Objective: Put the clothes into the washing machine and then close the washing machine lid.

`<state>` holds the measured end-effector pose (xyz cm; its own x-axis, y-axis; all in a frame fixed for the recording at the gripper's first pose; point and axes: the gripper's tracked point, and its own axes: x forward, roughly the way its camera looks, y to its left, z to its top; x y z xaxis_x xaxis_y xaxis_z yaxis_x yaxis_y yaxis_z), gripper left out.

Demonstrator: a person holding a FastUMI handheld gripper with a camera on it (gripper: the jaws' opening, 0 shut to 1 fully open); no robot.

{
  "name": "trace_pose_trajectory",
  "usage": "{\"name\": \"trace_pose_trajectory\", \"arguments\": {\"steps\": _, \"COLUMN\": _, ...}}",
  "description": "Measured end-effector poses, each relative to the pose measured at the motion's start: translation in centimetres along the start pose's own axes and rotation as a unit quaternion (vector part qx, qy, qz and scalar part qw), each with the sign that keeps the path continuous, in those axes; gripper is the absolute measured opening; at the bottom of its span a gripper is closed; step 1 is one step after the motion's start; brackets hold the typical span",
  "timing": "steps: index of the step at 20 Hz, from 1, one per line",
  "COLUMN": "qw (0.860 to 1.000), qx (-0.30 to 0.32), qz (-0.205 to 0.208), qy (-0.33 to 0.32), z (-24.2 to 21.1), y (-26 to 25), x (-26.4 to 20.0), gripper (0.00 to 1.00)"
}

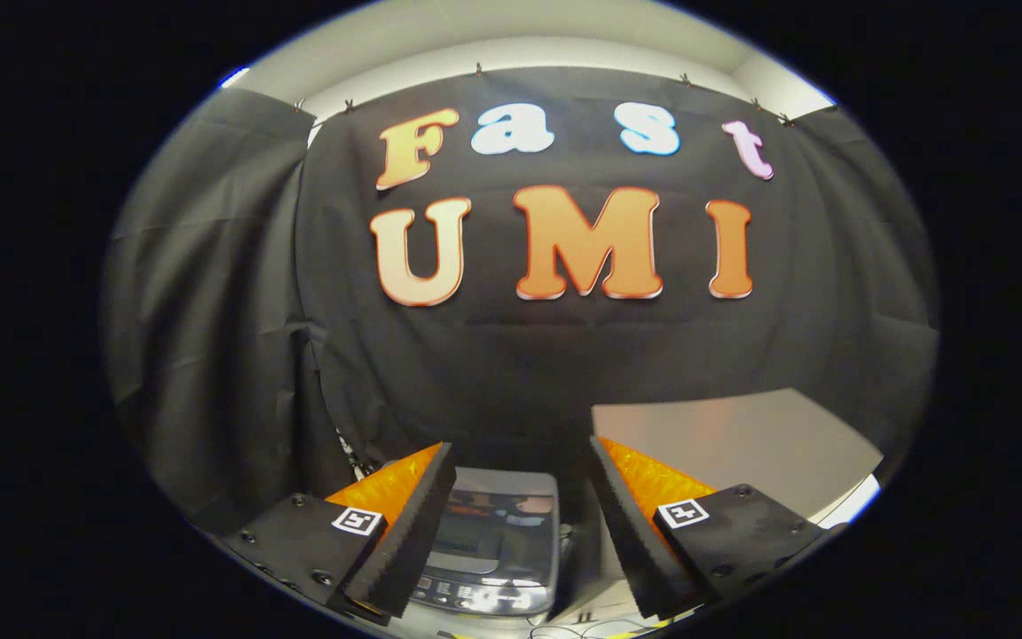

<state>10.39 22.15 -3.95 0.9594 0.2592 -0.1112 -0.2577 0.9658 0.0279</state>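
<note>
The washing machine [493,541] sits low between my two fingers, seen from above; its glossy lid lies flat and closed, with a control panel strip along its near edge. My gripper [522,466] is held well above it, open, with nothing between the fingers. I see no clothes here.
A pale table top [742,444] stands to the right of the machine, beyond the right finger. Black cloth walls hang behind and at the left. Some cables [582,628] lie on the floor by the machine's near right corner.
</note>
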Motion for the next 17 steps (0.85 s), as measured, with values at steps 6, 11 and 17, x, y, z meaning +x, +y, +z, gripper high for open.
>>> {"name": "trace_pose_trajectory", "arguments": {"steps": 6, "qw": 0.999, "qx": -0.003, "qz": -0.007, "qy": -0.038, "z": 6.0, "y": -12.2, "x": -8.4, "gripper": 0.97}}
{"name": "trace_pose_trajectory", "arguments": {"steps": 11, "qw": 0.998, "qx": -0.007, "qz": -0.023, "qy": -0.06, "z": 6.5, "y": -17.4, "x": -12.5, "gripper": 0.97}}
{"name": "trace_pose_trajectory", "arguments": {"steps": 17, "qw": 0.997, "qx": 0.018, "qz": -0.048, "qy": -0.065, "z": 5.9, "y": -21.9, "x": -15.3, "gripper": 0.97}}
